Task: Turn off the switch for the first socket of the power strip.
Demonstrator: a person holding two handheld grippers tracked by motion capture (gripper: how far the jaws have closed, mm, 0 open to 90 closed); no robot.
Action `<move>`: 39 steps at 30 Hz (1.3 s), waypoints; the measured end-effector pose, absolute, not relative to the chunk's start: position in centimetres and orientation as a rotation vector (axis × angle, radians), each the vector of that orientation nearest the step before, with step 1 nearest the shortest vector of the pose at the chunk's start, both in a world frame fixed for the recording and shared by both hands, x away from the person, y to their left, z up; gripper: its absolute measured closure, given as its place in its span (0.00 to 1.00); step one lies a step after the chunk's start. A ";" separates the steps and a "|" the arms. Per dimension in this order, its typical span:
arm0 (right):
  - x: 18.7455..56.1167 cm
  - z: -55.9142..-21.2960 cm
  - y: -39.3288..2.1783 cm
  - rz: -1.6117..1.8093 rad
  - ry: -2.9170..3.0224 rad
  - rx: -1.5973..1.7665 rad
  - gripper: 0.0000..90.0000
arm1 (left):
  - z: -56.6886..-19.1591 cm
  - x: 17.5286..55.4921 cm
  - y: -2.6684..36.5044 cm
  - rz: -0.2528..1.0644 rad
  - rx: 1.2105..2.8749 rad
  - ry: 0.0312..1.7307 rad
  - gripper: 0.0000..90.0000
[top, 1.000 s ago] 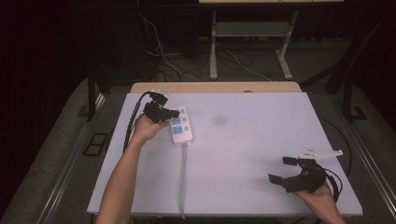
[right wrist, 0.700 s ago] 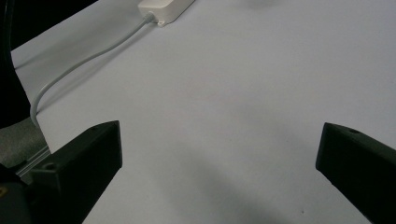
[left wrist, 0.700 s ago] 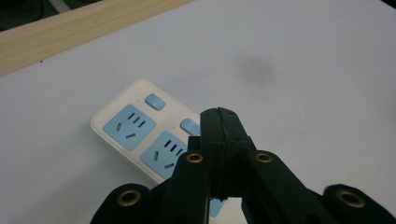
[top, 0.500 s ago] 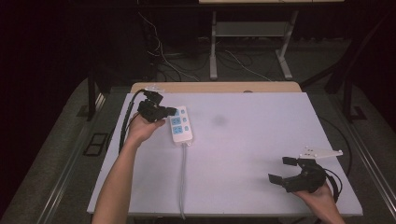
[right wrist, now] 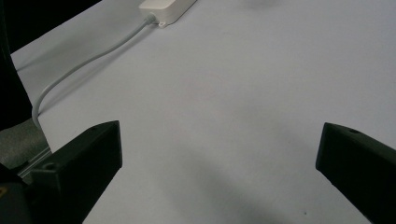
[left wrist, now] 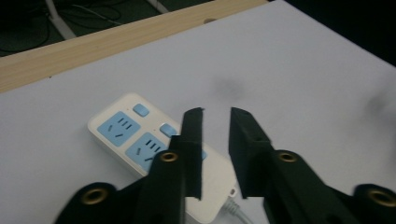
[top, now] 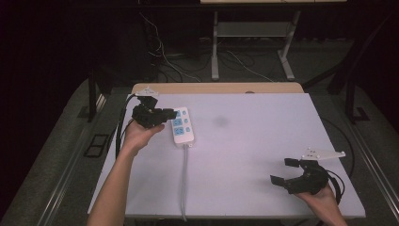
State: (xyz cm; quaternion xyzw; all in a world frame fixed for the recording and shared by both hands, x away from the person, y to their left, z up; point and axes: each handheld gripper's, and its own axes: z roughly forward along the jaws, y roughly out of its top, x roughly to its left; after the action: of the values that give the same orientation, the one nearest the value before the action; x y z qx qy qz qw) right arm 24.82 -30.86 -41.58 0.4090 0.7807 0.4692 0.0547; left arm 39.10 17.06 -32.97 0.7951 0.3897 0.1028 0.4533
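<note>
A white power strip (top: 182, 126) with blue sockets lies at the table's far left, and its grey cable (top: 184, 174) runs toward the near edge. My left gripper (top: 171, 113) hovers just left of the strip, pointing at it. In the left gripper view its jaws (left wrist: 216, 112) stand a narrow gap apart above the power strip (left wrist: 130, 135), have just been opening, and have nothing between them. My right gripper (top: 281, 171) rests wide open at the near right. In the right gripper view the jaws (right wrist: 219, 128) frame bare table, with the power strip's end (right wrist: 166, 9) far off.
A white sheet (top: 254, 141) covers the table, with a wooden strip (top: 216, 88) along the far edge. A faint dark smudge (top: 220, 121) marks the sheet right of the strip. Beyond the table are a dark floor, loose cables and table legs.
My left gripper has drawn back to the left off the power strip and risen a little, and its jaws have parted. My right gripper has stayed put.
</note>
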 end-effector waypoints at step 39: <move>24.9 -41.6 -31.0 1.427 2.362 1.251 0.00 | -35.3 31.5 16.7 0.229 1.869 0.864 0.00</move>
State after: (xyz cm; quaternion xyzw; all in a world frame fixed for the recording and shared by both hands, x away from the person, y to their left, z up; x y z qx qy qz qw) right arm 24.86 -30.97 -41.57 0.4122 0.7783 0.4703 0.0558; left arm 31.49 16.70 -35.26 0.7761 0.3589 0.0953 0.5098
